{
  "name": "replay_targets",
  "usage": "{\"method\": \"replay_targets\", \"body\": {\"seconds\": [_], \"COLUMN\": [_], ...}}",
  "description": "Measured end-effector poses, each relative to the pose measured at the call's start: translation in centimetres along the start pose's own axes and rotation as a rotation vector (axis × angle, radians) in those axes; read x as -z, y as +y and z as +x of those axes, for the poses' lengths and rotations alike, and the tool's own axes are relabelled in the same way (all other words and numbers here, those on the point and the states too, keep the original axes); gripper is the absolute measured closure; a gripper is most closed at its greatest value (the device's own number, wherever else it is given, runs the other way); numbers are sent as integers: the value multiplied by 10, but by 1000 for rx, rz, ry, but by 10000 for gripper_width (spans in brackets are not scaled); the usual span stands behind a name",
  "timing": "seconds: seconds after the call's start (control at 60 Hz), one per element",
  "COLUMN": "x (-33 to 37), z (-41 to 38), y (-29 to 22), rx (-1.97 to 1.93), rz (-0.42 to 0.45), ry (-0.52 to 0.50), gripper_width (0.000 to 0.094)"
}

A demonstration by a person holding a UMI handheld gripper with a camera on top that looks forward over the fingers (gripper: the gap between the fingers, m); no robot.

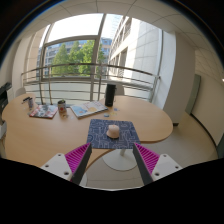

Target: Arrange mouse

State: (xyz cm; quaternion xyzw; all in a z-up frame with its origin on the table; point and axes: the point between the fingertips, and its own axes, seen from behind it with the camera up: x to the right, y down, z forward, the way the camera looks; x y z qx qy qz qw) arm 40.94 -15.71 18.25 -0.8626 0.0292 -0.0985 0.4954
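A small pale mouse [113,131] lies on a dark blue patterned mouse mat [110,133] near the front edge of a round wooden table [60,130]. My gripper [112,160] is held back from the table, its fingers wide apart with nothing between them. The pink pads [76,157] flank the table's near edge, and the mouse sits beyond the fingertips, roughly centred between them.
On the table's far side stand a black speaker-like box [109,95], a green cup [61,104], a small bottle [30,103] and printed sheets [86,109]. A railing [80,72] and big windows lie behind. A white round base [118,160] shows below the table.
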Motion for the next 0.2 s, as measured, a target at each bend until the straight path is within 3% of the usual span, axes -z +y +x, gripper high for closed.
{"method": "replay_targets", "body": {"seconds": [0.2], "x": [8], "z": [-4], "y": [2], "rx": [-12], "rz": [-5], "ry": [6], "gripper_width": [90]}}
